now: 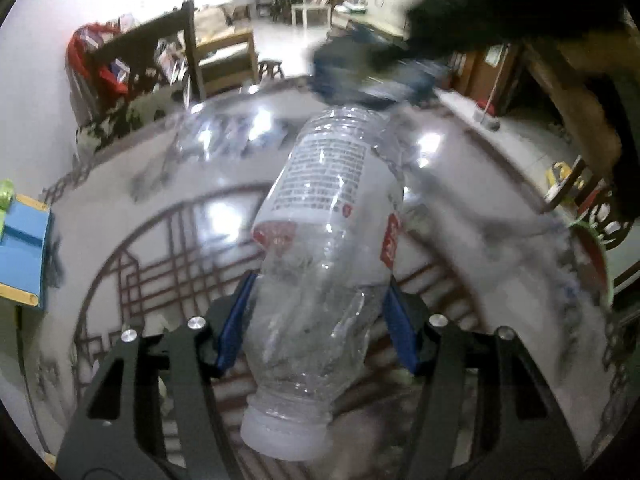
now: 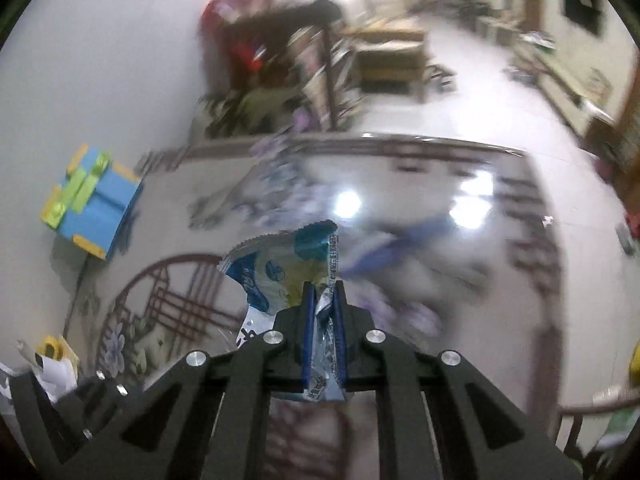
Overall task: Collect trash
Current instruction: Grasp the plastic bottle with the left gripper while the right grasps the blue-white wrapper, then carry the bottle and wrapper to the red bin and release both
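Left gripper [image 1: 320,320]: blue pads pressed on both sides of a crushed clear plastic bottle [image 1: 324,248], gripping its lower body.
Bottle: held above the table, white cap [image 1: 284,436] toward the camera, base pointing away; white label with fine print and a red band.
Right gripper [image 2: 323,308]: jaws nearly together, pinching a crumpled snack wrapper [image 2: 280,276].
Wrapper: blue, white and pale yellow, fanning up and left from the pads, lifted over the table.
Table [image 2: 400,248]: glossy round top with a printed lattice pattern, reflecting ceiling lights.
Blue box [image 2: 94,204]: blue with yellow corners and green straps, at the table's left edge.
Background: blurred dark wooden chair [image 1: 160,52], shelves, tiled floor.
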Tool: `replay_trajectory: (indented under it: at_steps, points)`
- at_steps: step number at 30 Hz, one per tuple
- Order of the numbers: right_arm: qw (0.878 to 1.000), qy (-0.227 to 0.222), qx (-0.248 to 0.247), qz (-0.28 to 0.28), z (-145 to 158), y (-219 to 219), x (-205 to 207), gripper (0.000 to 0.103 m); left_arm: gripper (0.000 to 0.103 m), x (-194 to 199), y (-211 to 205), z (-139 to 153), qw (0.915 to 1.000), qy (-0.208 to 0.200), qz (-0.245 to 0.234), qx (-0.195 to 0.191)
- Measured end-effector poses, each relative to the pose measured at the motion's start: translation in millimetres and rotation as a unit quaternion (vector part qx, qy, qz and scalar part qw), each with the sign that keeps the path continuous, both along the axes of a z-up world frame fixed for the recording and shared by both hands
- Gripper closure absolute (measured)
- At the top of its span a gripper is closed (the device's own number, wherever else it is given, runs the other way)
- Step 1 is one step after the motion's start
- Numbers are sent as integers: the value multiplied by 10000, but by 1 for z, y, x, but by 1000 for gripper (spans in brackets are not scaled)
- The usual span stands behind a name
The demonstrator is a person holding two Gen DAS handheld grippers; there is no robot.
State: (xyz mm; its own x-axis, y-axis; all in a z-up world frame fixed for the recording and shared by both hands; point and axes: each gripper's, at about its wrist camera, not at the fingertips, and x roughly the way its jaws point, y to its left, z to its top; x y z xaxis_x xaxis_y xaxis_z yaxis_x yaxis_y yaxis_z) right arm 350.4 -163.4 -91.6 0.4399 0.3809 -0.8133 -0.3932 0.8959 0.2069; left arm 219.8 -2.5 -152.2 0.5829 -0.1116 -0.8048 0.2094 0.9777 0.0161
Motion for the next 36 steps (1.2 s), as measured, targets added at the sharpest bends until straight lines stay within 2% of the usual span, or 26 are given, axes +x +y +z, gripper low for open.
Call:
replay_trajectory:
  at_steps: [2,5,9,11,13,16,21,24,29,31,32,33,34,36]
  points:
    - [9994,-92,-15,-323,10,-39,-30,94,44,-7,-18,22,9998,-116,-72,-133]
    - [9967,-96,-1,-804,16,-97,-75,94,44,-18,-52,41,9990,-224,-282,-247]
    - [9884,39,57,-1517,9,-167,-130,93,44,-30,-102,54,9969,-279,-654,-325]
    - [9802,146,120,-1970,1,-208,-156,93,44,-32,-124,57,9953,-235,-838,-417]
    - [9723,216,125,-2323,-4,-240,-171,93,44,-35,-155,58,9921,-142,-1103,-574]
    - [9516,369,136,-3047,-18,-302,-206,93,44,-41,-204,55,9852,0,-1548,-733]
    - [9247,585,106,-3761,-37,-375,-251,92,44,-53,-291,39,9694,389,-2242,-925]
    - [9147,654,115,-3987,-45,-402,-273,92,44,-58,-327,30,9627,545,-2468,-967]
    - [9031,665,198,-4237,-55,-424,-291,91,44,-63,-376,23,9569,668,-2661,-948]
    - [8998,629,218,-4312,-57,-431,-292,86,44,-63,-391,23,9547,663,-2735,-961]
    - [8971,603,209,-4372,-59,-434,-292,79,40,-64,-397,24,9546,641,-2751,-949]
    - [8932,569,212,-4456,-58,-438,-295,57,25,-66,-405,26,9559,601,-2733,-890]
    - [8895,484,208,-4539,-55,-440,-298,51,15,-65,-409,29,9573,547,-2704,-870]
    - [8871,393,222,-4593,-52,-443,-301,51,14,-65,-411,37,9571,482,-2699,-938]
